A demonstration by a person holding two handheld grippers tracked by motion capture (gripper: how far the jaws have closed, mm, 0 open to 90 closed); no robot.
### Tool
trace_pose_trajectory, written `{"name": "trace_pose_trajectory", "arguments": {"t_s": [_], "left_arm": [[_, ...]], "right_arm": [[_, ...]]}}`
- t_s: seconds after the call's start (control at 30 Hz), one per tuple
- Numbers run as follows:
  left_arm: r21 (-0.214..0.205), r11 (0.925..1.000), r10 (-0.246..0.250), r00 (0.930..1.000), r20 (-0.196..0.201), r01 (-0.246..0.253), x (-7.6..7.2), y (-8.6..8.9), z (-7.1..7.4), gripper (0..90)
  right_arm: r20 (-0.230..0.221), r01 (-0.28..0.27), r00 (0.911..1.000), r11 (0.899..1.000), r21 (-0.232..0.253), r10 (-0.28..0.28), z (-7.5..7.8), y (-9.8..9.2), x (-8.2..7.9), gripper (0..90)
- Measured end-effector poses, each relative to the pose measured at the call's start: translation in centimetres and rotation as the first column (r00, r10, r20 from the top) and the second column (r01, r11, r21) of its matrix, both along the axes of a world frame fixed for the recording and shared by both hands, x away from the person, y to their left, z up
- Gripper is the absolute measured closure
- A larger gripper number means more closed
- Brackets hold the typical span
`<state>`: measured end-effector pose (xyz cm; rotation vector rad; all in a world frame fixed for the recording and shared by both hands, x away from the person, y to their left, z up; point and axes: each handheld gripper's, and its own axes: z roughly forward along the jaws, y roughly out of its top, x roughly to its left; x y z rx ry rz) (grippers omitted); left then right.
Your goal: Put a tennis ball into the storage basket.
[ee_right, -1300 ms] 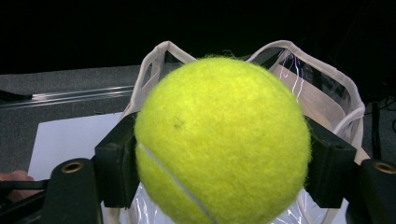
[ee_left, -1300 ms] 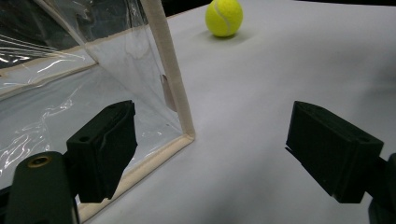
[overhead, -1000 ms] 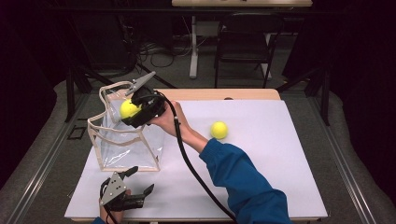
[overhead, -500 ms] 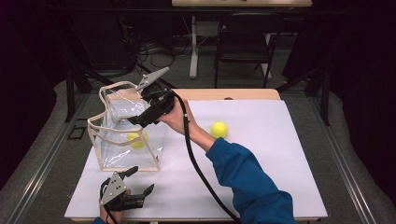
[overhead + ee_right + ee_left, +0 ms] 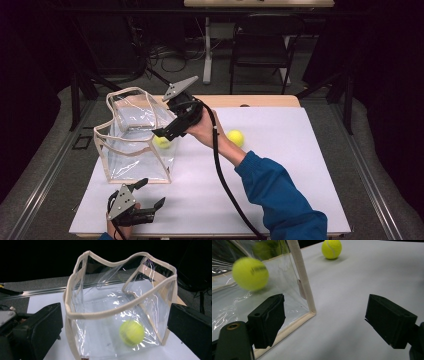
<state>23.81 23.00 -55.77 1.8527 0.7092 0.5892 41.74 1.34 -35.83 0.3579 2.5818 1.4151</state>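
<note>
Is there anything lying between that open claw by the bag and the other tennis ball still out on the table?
Nothing visible does. The right gripper hangs open beside the clear bag, and the loose tennis ball sits on bare white table to its right. Only the person's own hand lies that way.

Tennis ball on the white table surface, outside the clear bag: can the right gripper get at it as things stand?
Probably yes: the tennis ball lies in the open beside the person's forearm, and the right gripper is open and holds nothing.
</note>
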Motion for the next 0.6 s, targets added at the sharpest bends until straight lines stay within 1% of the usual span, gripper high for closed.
{"name": "trace_pose_trajectory", "arguments": {"t_s": [0.13, 0.23, 0.43, 0.5, 0.6], "left_arm": [[-0.005, 1.0, 0.002, 1.0, 0.001, -0.002, 0.0, -0.1, 0.0, 16.1], [-0.001, 1.0, 0.001, 1.0, 0.002, -0.001, 0.0, 0.0, 0.0, 16.1], [-0.001, 1.0, 0.001, 1.0, 0.001, -0.001, 0.0, -0.1, 0.0, 16.1], [0.001, 1.0, 0.001, 1.0, 0.0, -0.001, 0.0, 0.0, 0.0, 16.1], [-0.001, 1.0, 0.001, 1.0, 0.001, -0.001, 0.0, -0.1, 0.0, 16.1]], "right_arm": [[0.007, 0.007, 1.0, 1.0, -0.017, -0.007, -0.4, -1.1, -0.5, 0.0], [0.012, 0.011, 0.9999, 1.0, -0.026, -0.011, -0.6, -1.6, -0.8, 0.0], [0.015, 0.021, 0.9997, 0.999, -0.035, -0.021, -1.2, -2.9, -1.5, 0.0], [0.023, 0.028, 0.9994, 0.999, -0.038, -0.027, -1.4, -3.4, -1.7, 0.0], [0.019, 0.036, 0.9992, 0.999, -0.041, -0.035, -1.9, -4.2, -1.9, 0.0]]}}
